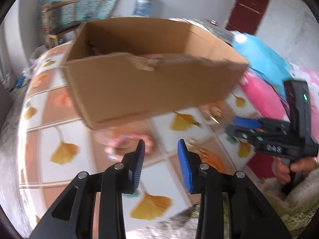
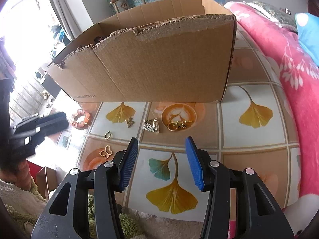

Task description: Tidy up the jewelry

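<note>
An open cardboard box (image 2: 159,63) stands on the leaf-patterned tablecloth (image 2: 255,137); it also shows in the left wrist view (image 1: 149,83). Before it lie an orange bead bracelet (image 2: 80,119), a gold butterfly charm (image 2: 129,122), a silver abacus charm (image 2: 152,127), a gold chain piece (image 2: 178,125), a small oval ring (image 2: 107,135) and a rose-gold butterfly outline (image 2: 106,151). My right gripper (image 2: 161,147) is open and empty, just short of them. My left gripper (image 1: 161,146) is open and empty above a blurred pink bracelet (image 1: 123,145). The right gripper shows at the right of the left wrist view (image 1: 237,125).
A pink floral blanket (image 2: 289,79) and a blue cushion (image 1: 261,57) lie right of the box. A wooden chair (image 1: 57,20) and a water jug (image 1: 143,4) stand behind the table. Fluffy green cloth (image 2: 20,209) lies at the near edge.
</note>
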A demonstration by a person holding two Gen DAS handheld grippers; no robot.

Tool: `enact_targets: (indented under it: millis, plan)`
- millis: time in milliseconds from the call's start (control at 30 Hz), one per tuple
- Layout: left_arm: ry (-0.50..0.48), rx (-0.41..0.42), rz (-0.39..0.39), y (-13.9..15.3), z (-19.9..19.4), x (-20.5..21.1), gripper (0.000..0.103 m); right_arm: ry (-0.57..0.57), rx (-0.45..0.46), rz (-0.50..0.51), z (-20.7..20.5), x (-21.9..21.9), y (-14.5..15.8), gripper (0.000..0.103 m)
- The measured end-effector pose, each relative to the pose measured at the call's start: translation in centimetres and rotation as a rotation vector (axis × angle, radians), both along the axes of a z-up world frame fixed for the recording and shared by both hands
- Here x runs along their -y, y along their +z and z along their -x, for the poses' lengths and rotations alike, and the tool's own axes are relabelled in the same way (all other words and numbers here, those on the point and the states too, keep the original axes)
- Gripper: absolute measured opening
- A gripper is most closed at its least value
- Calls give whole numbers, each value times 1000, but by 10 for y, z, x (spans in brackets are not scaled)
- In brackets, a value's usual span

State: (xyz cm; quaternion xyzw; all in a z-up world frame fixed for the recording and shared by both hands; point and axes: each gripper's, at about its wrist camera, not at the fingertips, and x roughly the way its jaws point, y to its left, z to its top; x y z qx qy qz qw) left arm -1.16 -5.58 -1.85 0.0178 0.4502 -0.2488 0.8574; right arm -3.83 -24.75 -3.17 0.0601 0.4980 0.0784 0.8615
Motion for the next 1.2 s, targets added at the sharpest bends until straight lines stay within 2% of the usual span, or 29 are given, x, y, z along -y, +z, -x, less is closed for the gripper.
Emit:
enact_targets:
  millis: [167,300,467,600,867,1200]
  plan:
    - [-121,-42,21,-9,13,32,33,-2,12,-7,5,8,0,46]
    - [-192,-54,-7,-16,21,54,33,1,15,-10,6,7,-1,45]
    - [-182,-69,-41,-23,15,63,33,7,22,-9,6,4,-1,45]
    - [-182,-44,-83,-26,11,71,33,6,26,-10,6,3,-1,45]
    - [-195,-31,-113,-31,9,79,33,1,25,-16,6,5,-2,45]
    - [-205,-1,-163,-30,8,84,22,-4,21,-17,5,6,-4,45]
